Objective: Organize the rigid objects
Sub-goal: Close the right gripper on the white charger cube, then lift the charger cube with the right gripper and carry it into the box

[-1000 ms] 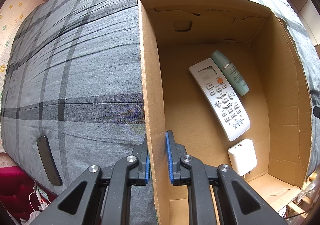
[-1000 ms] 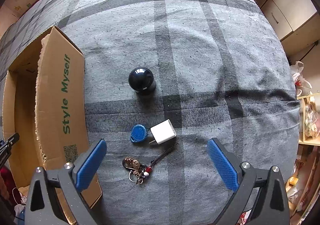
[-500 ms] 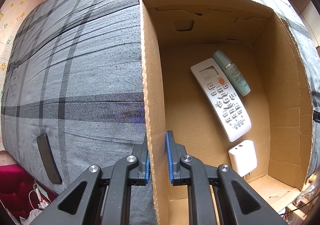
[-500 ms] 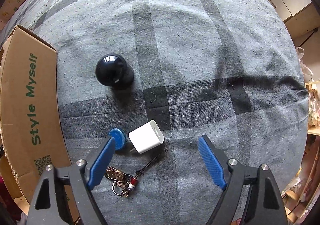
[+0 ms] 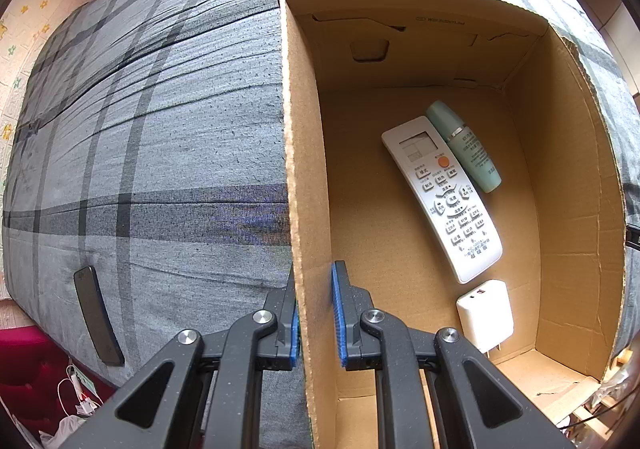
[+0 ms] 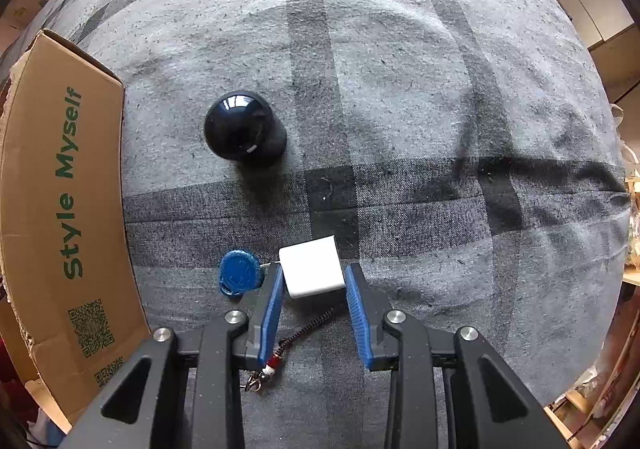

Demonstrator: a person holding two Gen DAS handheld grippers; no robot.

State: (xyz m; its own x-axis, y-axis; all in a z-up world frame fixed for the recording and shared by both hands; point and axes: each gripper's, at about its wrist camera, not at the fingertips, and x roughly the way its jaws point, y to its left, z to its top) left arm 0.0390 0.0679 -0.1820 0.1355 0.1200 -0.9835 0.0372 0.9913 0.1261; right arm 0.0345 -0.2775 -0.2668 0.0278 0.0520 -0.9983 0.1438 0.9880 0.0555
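In the left wrist view my left gripper (image 5: 314, 309) is shut on the left wall of the cardboard box (image 5: 300, 169). Inside the box lie a white remote (image 5: 444, 197), a pale green bottle (image 5: 464, 145) and a white charger (image 5: 486, 315). In the right wrist view my right gripper (image 6: 314, 301) is low over the bed, its blue pads (image 6: 272, 305) closing around a small white plug adapter (image 6: 312, 267). The jaws stand on both sides of it, touching or nearly so. A blue key fob (image 6: 239, 272) and its cord with keyring (image 6: 280, 349) lie just left.
A glossy dark round object (image 6: 242, 127) sits on the grey plaid bed cover (image 6: 400, 89) beyond the adapter. The box's outer wall (image 6: 60, 209) reads "Style Myself" at the left. A dark phone (image 5: 98, 321) lies near the bed's left edge.
My right gripper has come down and forward over the white adapter and its jaws have narrowed from wide open to either side of it. The left gripper and box have not moved.
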